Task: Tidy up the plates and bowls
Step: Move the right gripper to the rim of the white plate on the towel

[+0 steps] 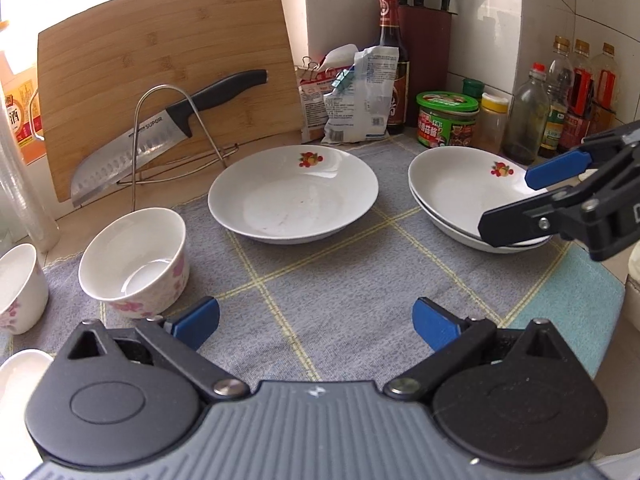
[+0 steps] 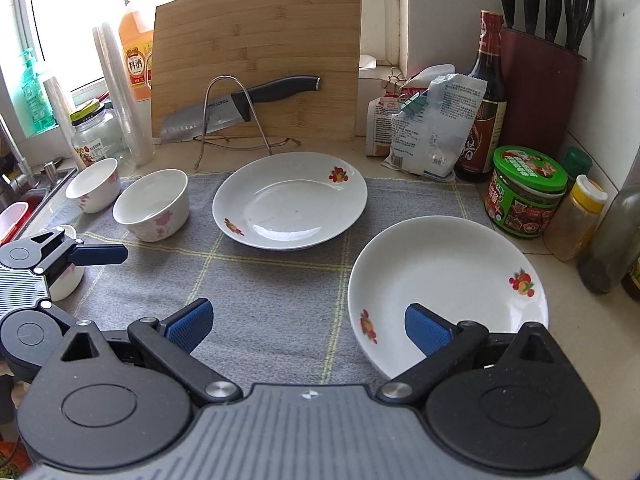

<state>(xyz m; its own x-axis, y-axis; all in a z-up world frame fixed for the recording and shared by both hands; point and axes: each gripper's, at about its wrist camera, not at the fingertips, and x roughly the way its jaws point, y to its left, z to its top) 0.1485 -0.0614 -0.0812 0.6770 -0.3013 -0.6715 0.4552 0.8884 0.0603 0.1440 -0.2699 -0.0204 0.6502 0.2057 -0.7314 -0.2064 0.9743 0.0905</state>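
Kitchen counter with a grey cloth (image 2: 276,292) laid on it, and a cutting board (image 2: 260,52) with a knife (image 2: 244,106) leaning at the back. On the cloth sit the dishes. One plate (image 2: 290,200) lies alone in the middle. A stack (image 1: 468,196) of two more plates sits to its right. Two bowls (image 2: 152,204) stand on the left side, with another bowl partly hidden near the left gripper.

The right gripper (image 2: 306,326) is wide open and holds nothing. It hangs over the near edge of the stack; one of its fingers (image 2: 426,330) is above the plate there and the other is over bare cloth. The left gripper (image 1: 316,322) is wide open too, and empty, low over the cloth. The single plate lies straight ahead of it, well apart, and the closest bowl is just to its left.

I think the lone plate should go on the stack next. It is round, so any edge will do. The left gripper faces it head on, so that hand looks better placed to take it
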